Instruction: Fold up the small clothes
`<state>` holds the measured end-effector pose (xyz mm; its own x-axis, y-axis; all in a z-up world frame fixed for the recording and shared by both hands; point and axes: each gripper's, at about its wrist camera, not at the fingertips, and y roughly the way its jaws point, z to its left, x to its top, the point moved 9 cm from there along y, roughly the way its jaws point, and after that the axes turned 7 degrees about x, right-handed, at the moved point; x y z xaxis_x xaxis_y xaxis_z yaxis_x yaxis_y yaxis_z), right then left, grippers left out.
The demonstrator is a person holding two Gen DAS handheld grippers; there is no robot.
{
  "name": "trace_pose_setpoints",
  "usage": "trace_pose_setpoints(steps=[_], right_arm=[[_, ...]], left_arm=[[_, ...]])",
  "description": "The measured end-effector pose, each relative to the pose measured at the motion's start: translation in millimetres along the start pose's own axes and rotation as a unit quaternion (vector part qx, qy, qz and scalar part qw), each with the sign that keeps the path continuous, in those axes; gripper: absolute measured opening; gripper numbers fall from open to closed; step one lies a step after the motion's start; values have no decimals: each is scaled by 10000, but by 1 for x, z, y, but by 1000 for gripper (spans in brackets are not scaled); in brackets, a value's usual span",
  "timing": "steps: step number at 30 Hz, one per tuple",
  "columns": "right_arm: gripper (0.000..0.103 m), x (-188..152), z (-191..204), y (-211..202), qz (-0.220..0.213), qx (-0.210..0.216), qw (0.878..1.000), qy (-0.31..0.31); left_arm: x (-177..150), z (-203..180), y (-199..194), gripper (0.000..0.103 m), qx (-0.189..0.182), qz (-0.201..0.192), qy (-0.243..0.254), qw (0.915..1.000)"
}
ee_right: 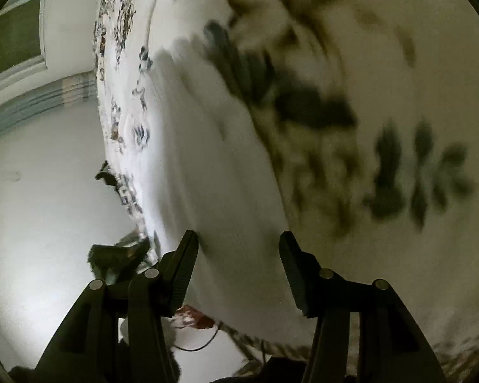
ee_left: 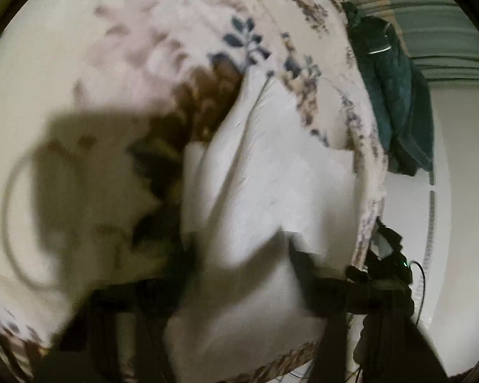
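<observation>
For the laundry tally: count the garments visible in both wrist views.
2. A white garment lies on the floral bedspread, just ahead of the left gripper. A dark teal garment hangs off the bed's far edge. Blur may hide others.

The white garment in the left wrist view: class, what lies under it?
The white garment lies on a floral-printed cover, whose leaf pattern shows around it. Directly beneath the cloth, the cover is hidden, so anything lying there cannot be seen.

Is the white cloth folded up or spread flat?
Partly folded: the white cloth lies doubled on the flowery bedspread, with layered edges and a raised crease showing.
</observation>
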<state>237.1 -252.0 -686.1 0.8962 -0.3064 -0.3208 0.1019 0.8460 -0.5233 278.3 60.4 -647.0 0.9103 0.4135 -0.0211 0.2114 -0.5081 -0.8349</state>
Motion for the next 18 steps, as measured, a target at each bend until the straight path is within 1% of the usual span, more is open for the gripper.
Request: trace_pose_setpoints(steps=[1, 2, 3, 4, 5, 7, 8, 10, 12, 13, 14, 15, 16, 17, 18], right_arm=[[22, -2, 1, -1, -173, 70, 9998, -75], [19, -3, 2, -2, -416, 34, 9988, -247], [15, -5, 4, 0, -561, -137, 9972, -470], [11, -5, 5, 1, -623, -255, 9963, -541], [9, -3, 5, -1, -777, -424, 9945, -561], [5, 4, 3, -10, -1072, -679, 9906, -517], [4, 7, 1, -12, -1076, -658, 9910, -450], [4, 9, -5, -8, -906, -752, 9924, -355], [7, 9, -4, -5, -618, -779, 9944, -356], [15, 11, -2, -4, -526, -679, 9959, -291], [26, 13, -1, -5, -460, -560, 9971, -217], [66, 15, -1, -9, -434, -423, 9980, -176], [94, 17, -2, -12, -419, -333, 9984, -171], [97, 18, -3, -13, -363, -147, 9991, -160], [97, 20, -4, -8, -242, 36, 9996, -134]], left_arm=[[0, 1, -1, 23, 36, -65, -22, 10000], [1, 0, -5, 18, 47, -159, -73, 9998], [2, 0, -8, 16, 67, -218, -81, 9997], [4, 0, -11, 12, 151, -278, -49, 9995], [5, 2, -14, 9, 242, -320, -6, 9992], [8, 11, -13, 9, 235, -280, -32, 9993], [7, 15, -9, 9, 263, -250, -59, 9993], [5, 15, -7, 10, 89, -113, -76, 9999], [5, 9, -9, 15, -121, -16, -85, 9999], [7, 9, -11, 26, -170, -23, -79, 9998], [9, 9, -12, 48, -253, -44, -76, 9996], [11, 11, -13, 58, -332, -73, -105, 9994], [12, 13, -12, 66, -404, -95, -140, 9990], [13, 14, -9, 66, -553, -82, -185, 9983], [14, 14, -2, 66, -724, 18, -224, 9971]])
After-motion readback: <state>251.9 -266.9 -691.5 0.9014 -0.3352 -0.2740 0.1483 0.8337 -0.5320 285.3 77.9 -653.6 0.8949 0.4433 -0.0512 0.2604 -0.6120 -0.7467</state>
